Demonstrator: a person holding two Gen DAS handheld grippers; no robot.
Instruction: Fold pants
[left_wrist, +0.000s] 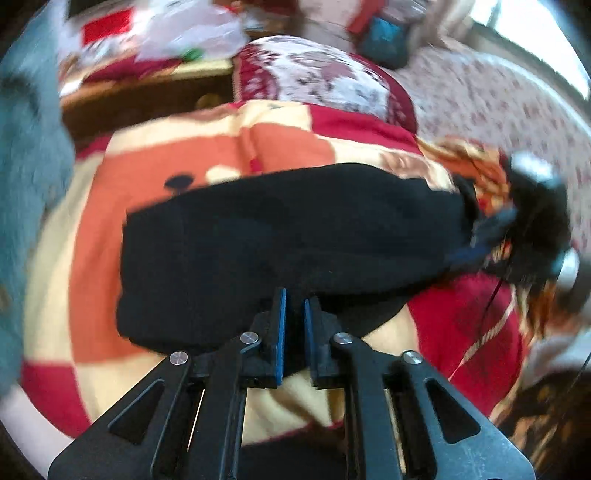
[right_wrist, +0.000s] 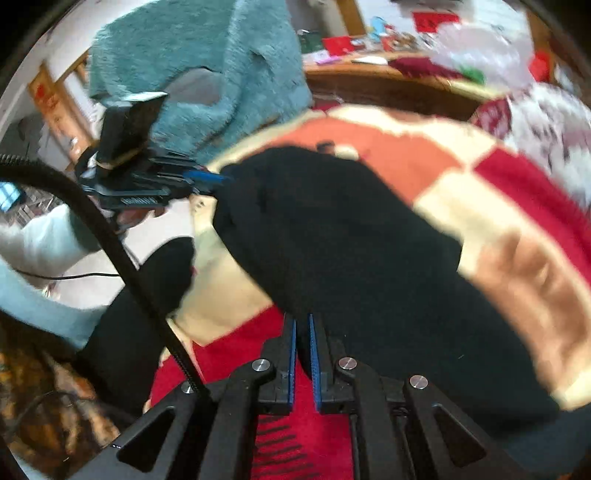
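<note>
Black pants (left_wrist: 280, 236) lie stretched across a blanket (left_wrist: 92, 229) of orange, cream and red blocks. My left gripper (left_wrist: 294, 304) is at their near edge, its blue pads nearly together with black cloth pinched between the tips. At the right of this view my right gripper (left_wrist: 491, 229) holds the other end. In the right wrist view the pants (right_wrist: 351, 240) run from my right gripper (right_wrist: 303, 321), shut on the near edge, up to my left gripper (right_wrist: 212, 178), which pinches the far corner. Both views are blurred.
A teal fluffy cloth (right_wrist: 199, 74) hangs at the blanket's far left. A patterned pillow (left_wrist: 314, 74) and a wooden ledge (right_wrist: 388, 85) with clutter lie beyond the blanket. A black cable (right_wrist: 110, 240) crosses the left of the right wrist view, beside a dark shape (right_wrist: 129, 325).
</note>
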